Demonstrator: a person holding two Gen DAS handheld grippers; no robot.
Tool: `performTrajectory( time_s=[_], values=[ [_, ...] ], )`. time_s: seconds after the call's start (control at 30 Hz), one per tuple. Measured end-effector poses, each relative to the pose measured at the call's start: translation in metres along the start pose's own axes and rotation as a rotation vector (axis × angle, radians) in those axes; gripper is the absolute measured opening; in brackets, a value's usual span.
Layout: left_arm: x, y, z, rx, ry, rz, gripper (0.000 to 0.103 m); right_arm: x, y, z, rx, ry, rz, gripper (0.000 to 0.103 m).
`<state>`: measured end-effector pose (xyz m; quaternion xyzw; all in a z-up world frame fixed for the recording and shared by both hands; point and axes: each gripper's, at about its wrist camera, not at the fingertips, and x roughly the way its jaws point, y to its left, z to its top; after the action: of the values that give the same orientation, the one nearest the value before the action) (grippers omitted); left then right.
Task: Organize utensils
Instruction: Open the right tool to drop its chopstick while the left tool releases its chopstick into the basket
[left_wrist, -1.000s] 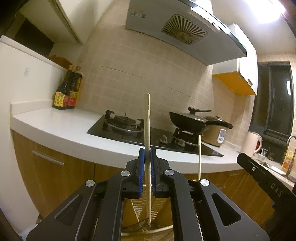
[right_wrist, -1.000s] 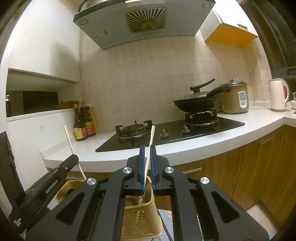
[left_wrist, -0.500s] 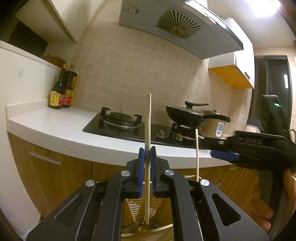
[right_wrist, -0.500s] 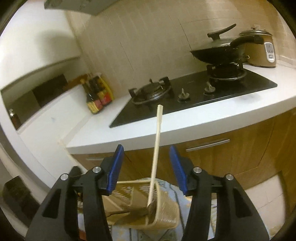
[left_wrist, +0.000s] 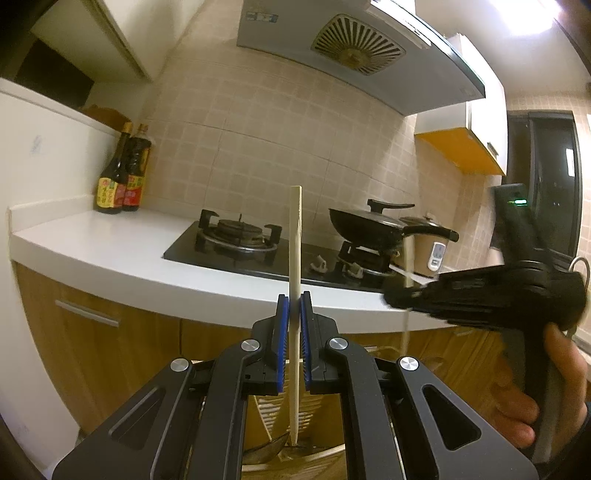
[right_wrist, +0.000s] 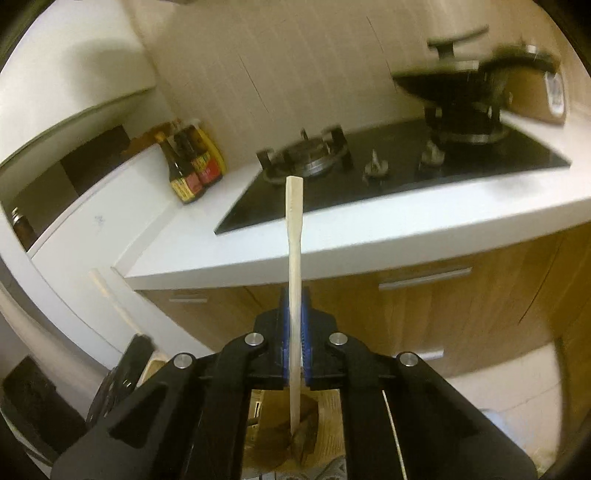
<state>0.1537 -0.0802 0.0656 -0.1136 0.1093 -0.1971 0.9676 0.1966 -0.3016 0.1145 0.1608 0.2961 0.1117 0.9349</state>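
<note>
Tiled wall (left_wrist: 258, 122) fills the back of this kitchen, with a grey range hood (left_wrist: 354, 55) high above both grippers. White countertop (left_wrist: 110, 251) runs across just beyond the fingertips, wooden cabinet fronts (left_wrist: 92, 350) below it. Set into that counter, ahead of the left gripper (left_wrist: 294, 314), sits the black gas hob (left_wrist: 258, 254). Beyond and to the right, a black wok (left_wrist: 369, 225) rests on the far burner, a rice cooker (left_wrist: 430, 247) just behind it. Two dark sauce bottles (left_wrist: 122, 173) stand far off to the left against the wall.

Now the grippers. The left one points nearly level, jaws clamped together on an upright wooden handle (left_wrist: 295, 236) that rises above the blue pads (left_wrist: 281, 332); its lower end drops into a woven basket (left_wrist: 284, 417) directly beneath. Off to the right, the right gripper (left_wrist: 391, 295) reaches in sideways, a hand (left_wrist: 524, 398) wrapped round its grip, blurred.

From the right wrist view, that gripper (right_wrist: 294, 317) tilts downward, jaws pressed tight on a second pale wooden handle (right_wrist: 294, 236), standing straight up between the pads. Its foot disappears below among something brown; exactly what, I cannot tell. The left gripper (right_wrist: 125, 365) shows low to the left, its stick (right_wrist: 110, 295) angled up.
</note>
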Motion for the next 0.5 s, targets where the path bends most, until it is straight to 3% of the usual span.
performTrajectory(
  time_s=[0.27,0.5],
  values=[
    [-0.005,-0.004,0.0,0.009,-0.019,0.008,0.005,-0.063,0.046,-0.023,-0.192,-0.3,-0.123,0.004],
    [-0.008,-0.005,0.004,0.014,-0.031,0.009,0.005,-0.104,0.059,-0.004,-0.175,-0.477,-0.124,0.004]
  ],
)
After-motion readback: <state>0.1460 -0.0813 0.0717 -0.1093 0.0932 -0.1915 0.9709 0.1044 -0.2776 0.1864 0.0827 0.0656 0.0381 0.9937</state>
